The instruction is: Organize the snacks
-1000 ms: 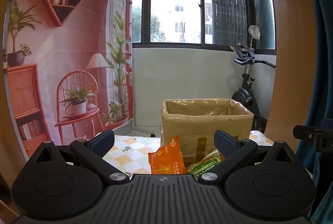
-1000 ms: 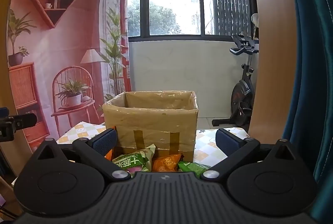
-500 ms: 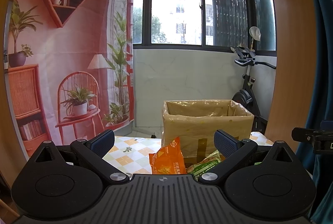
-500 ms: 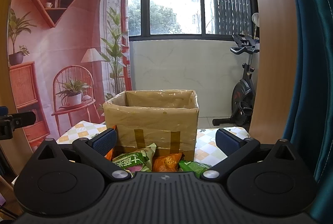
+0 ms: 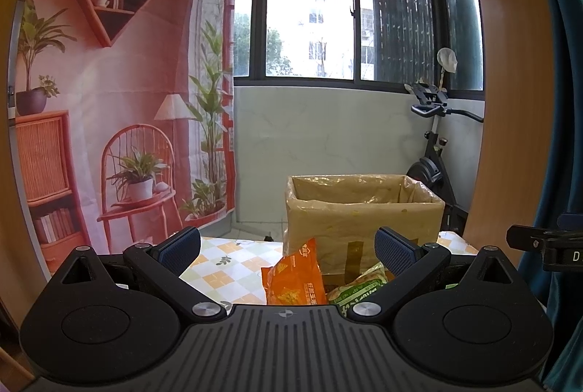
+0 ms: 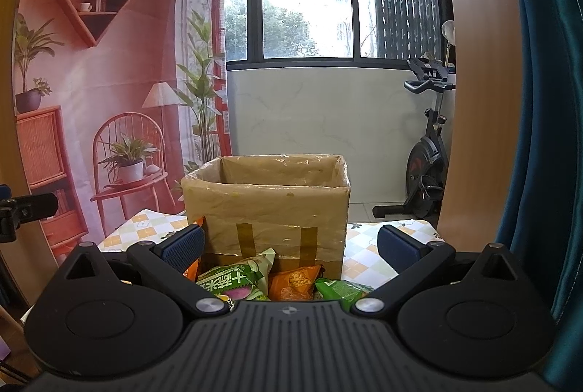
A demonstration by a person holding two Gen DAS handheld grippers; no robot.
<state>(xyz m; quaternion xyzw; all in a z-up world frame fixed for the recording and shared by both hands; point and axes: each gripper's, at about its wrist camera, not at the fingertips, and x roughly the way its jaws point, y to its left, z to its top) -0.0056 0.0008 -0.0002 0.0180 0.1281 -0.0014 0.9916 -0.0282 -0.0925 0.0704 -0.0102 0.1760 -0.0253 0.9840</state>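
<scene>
An open cardboard box (image 5: 364, 213) (image 6: 269, 206) stands on a table with a checked cloth (image 5: 226, 268) (image 6: 368, 250). Snack bags lie in front of it: an orange bag (image 5: 295, 279), a green-and-white bag (image 5: 359, 290) (image 6: 237, 279), a smaller orange bag (image 6: 295, 282) and a green bag (image 6: 342, 288). My left gripper (image 5: 288, 244) is open and empty, above and short of the orange bag. My right gripper (image 6: 289, 240) is open and empty, above the bags and facing the box. The bags' near parts are hidden by the gripper bodies.
A printed backdrop (image 5: 109, 100) hangs at the left. An exercise bike (image 6: 426, 169) stands at the right behind a wooden post (image 6: 477, 100) and a teal curtain (image 6: 546, 100). The other gripper's edge shows at far right in the left wrist view (image 5: 546, 244).
Almost nothing has changed; both grippers stay open and nearly still, with only a slight drift of the views.
</scene>
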